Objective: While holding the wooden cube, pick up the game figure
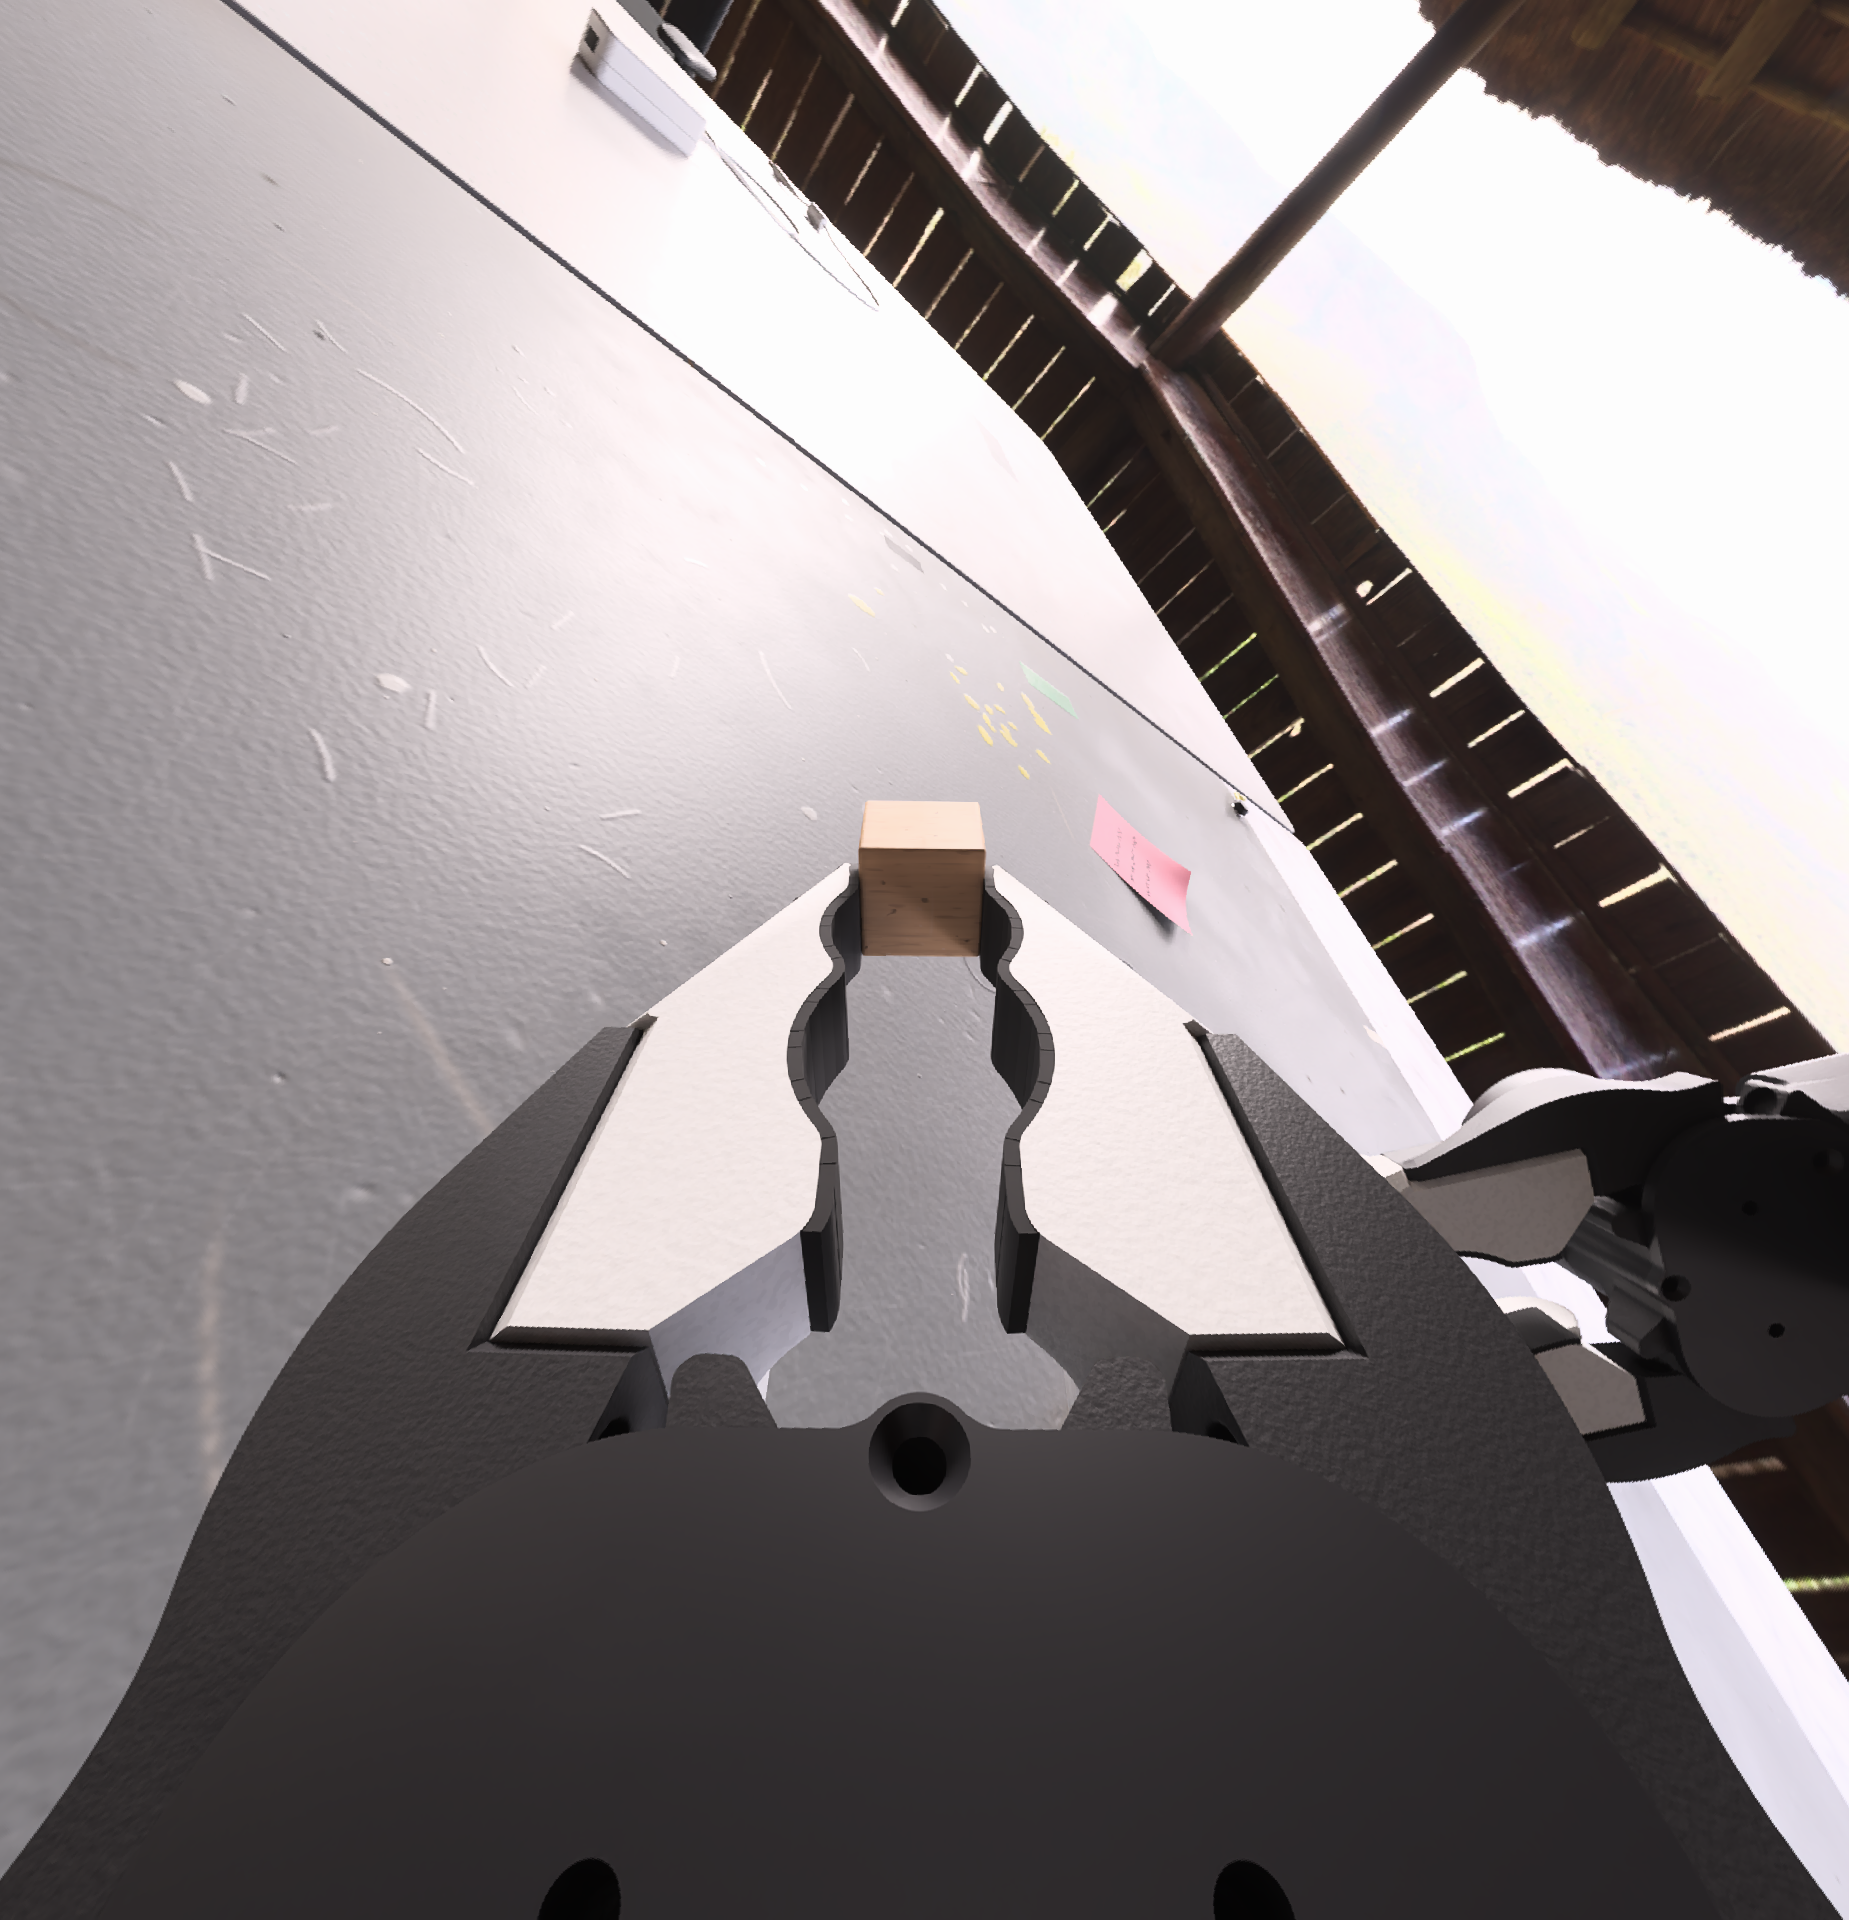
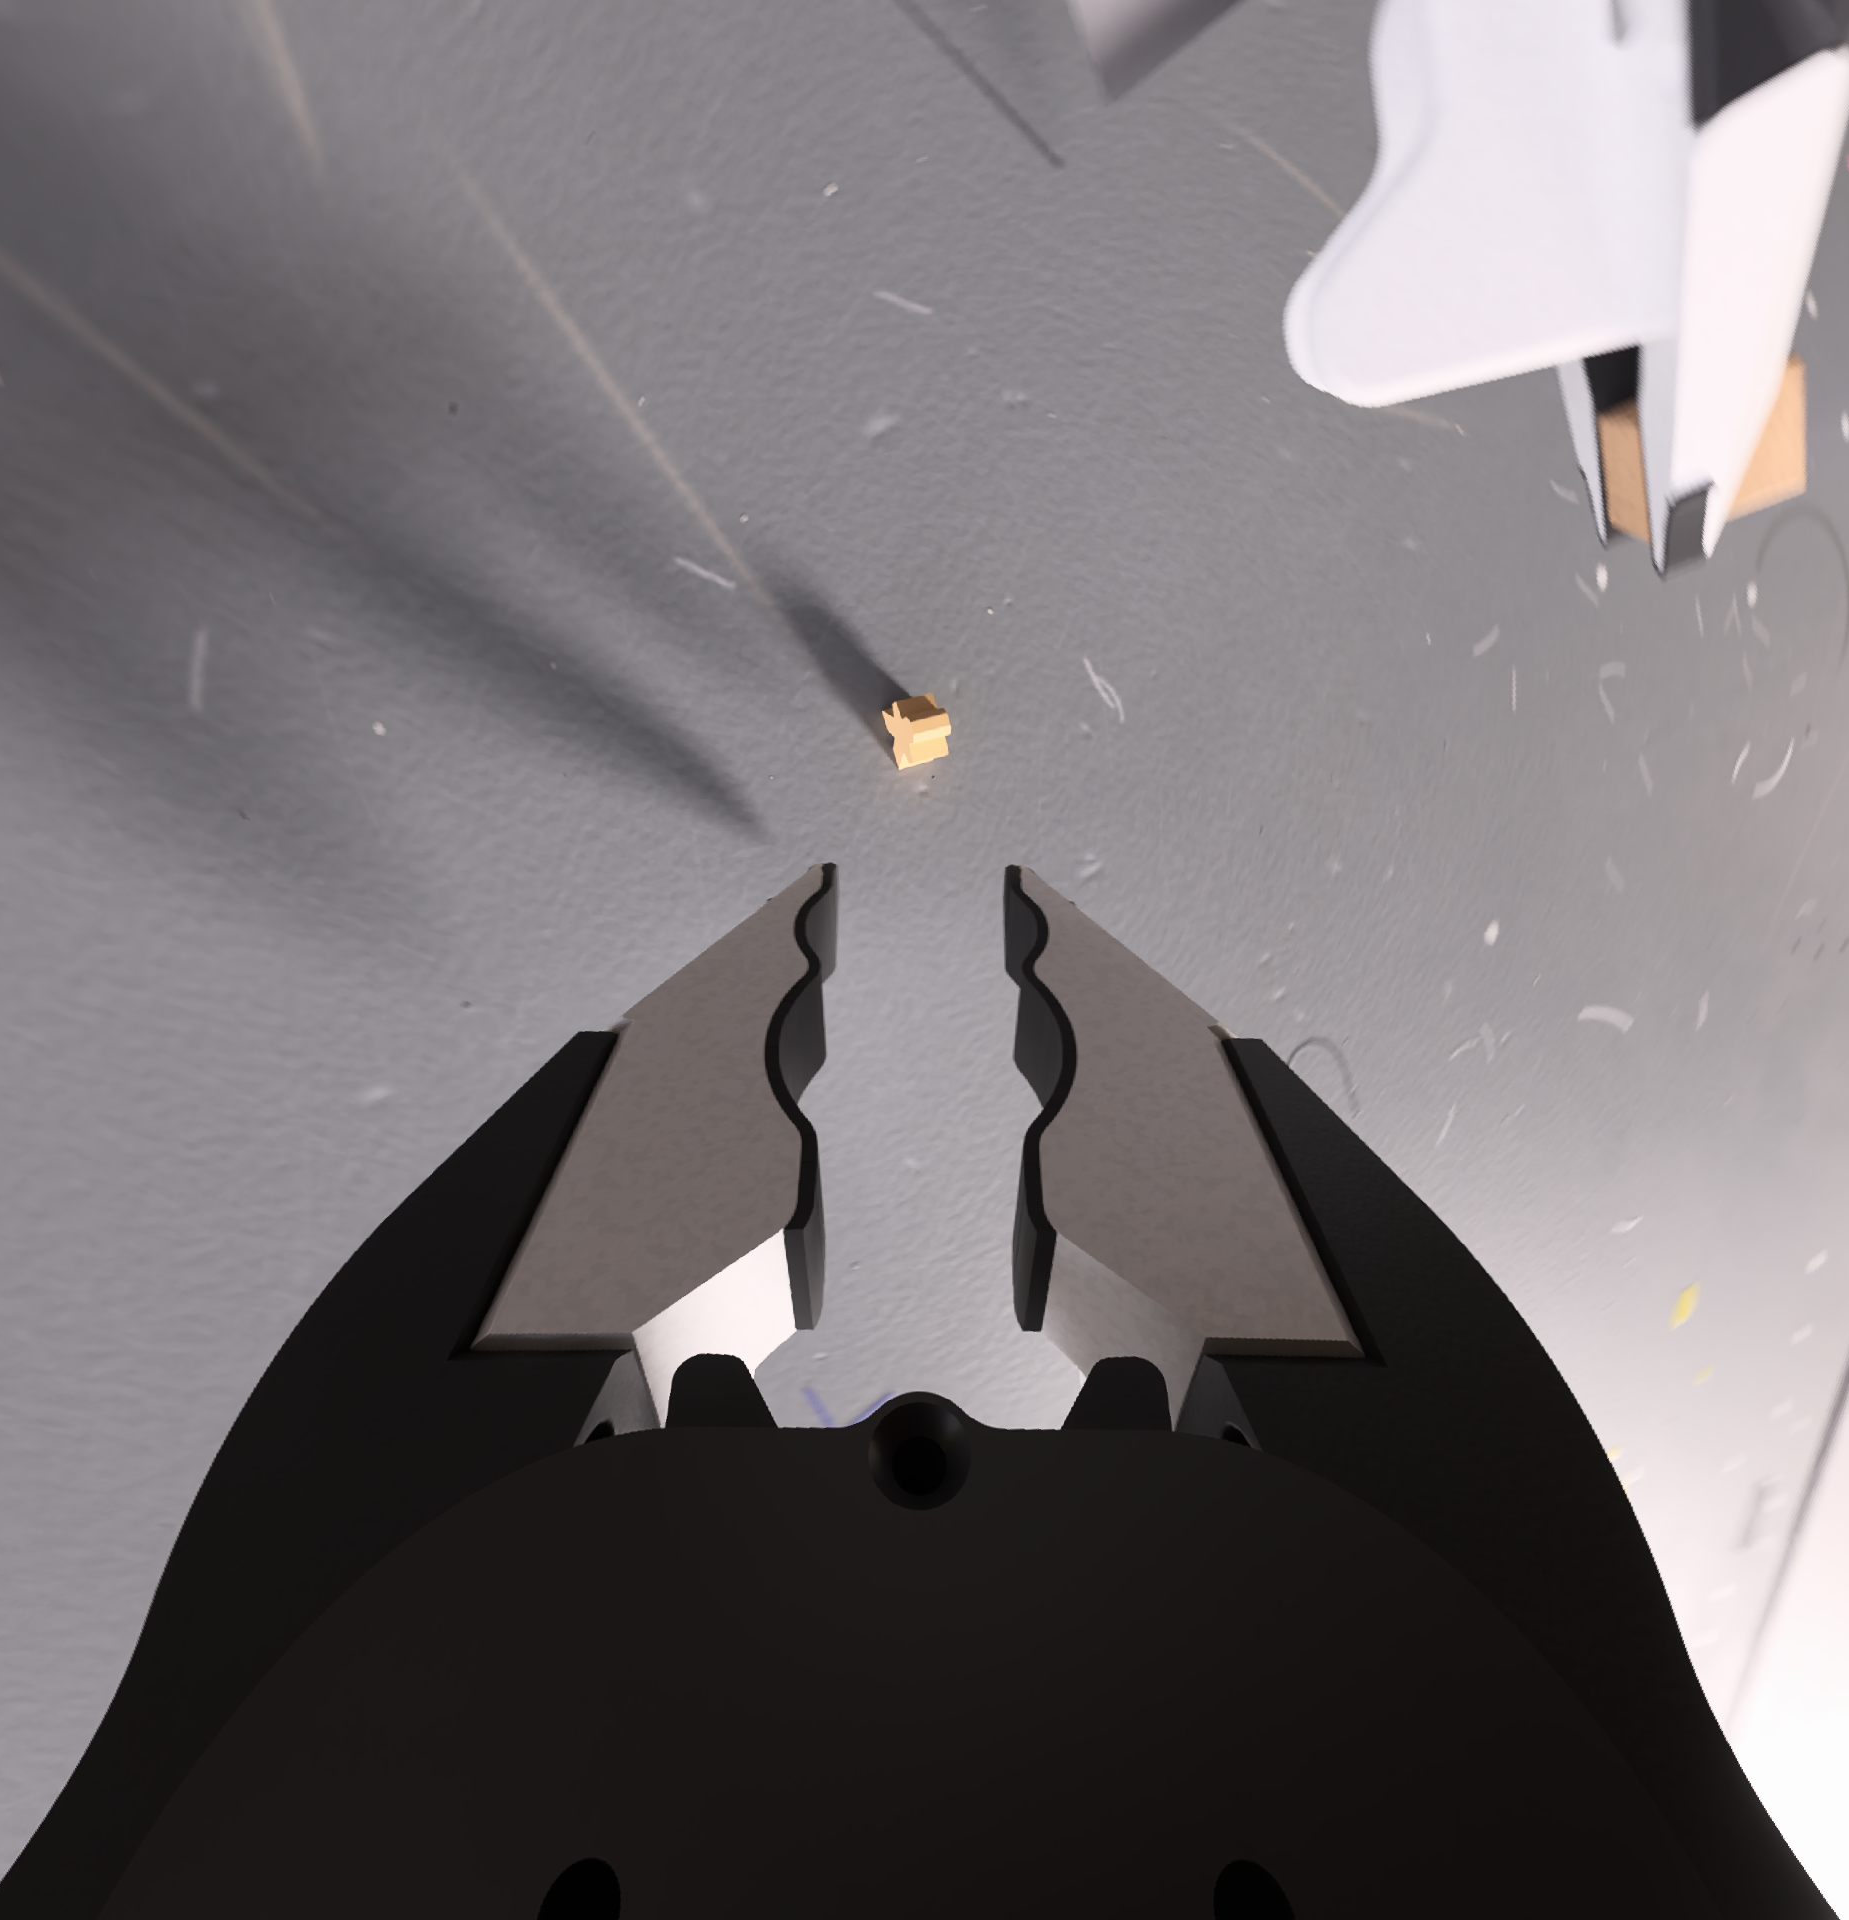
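My left gripper (image 1: pixel 920 888) is shut on a light wooden cube (image 1: pixel 920 883), held at the fingertips above the grey table. It also shows in the right wrist view (image 2: pixel 1668 520) at the upper right, with the cube (image 2: pixel 1772 447) between its fingers. My right gripper (image 2: pixel 920 878) is open and empty, pointing down at the table. A small tan game figure (image 2: pixel 918 736) lies on the table just beyond its fingertips, apart from them. The right gripper also shows in the left wrist view (image 1: pixel 1419 1174) at the right edge.
The grey scratched table (image 1: pixel 328 623) has its far edge running diagonally. A pink note (image 1: pixel 1143 860) and a green scrap (image 1: pixel 1050 691) lie near that edge. A white box (image 1: pixel 639 78) sits at the far corner. A dark wooden slat railing (image 1: pixel 1315 582) stands beyond.
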Available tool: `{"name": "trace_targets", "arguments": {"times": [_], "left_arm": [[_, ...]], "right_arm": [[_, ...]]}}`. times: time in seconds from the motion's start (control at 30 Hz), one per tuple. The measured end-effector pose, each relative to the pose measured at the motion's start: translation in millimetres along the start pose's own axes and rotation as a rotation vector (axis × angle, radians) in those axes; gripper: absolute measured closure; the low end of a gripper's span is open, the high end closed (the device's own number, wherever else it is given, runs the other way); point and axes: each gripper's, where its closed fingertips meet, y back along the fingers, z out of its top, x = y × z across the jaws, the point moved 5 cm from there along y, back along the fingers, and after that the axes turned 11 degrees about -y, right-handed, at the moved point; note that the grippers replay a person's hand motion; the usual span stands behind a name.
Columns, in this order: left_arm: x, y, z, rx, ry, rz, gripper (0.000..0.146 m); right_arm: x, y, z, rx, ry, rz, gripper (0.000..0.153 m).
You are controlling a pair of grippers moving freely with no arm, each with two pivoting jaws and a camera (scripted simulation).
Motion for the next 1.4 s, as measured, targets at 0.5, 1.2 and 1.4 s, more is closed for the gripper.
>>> {"name": "trace_targets", "arguments": {"times": [0.5, 1.2, 1.4], "left_arm": [[11, 8, 1, -0.008, 0.045, 0.016, 0.125], [-8, 9, 5, -0.026, -0.197, 0.057, 0.125], [-22, 5, 1, -0.008, -0.281, 0.036, 0.125]], "right_arm": [[0, -30, 39, 0.303, 0.348, 0.495, 0.122], [-32, 76, 19, -0.452, -0.318, -0.178, 0.145], [-34, 81, 15, -0.438, -0.394, -0.27, 0.145]]}}
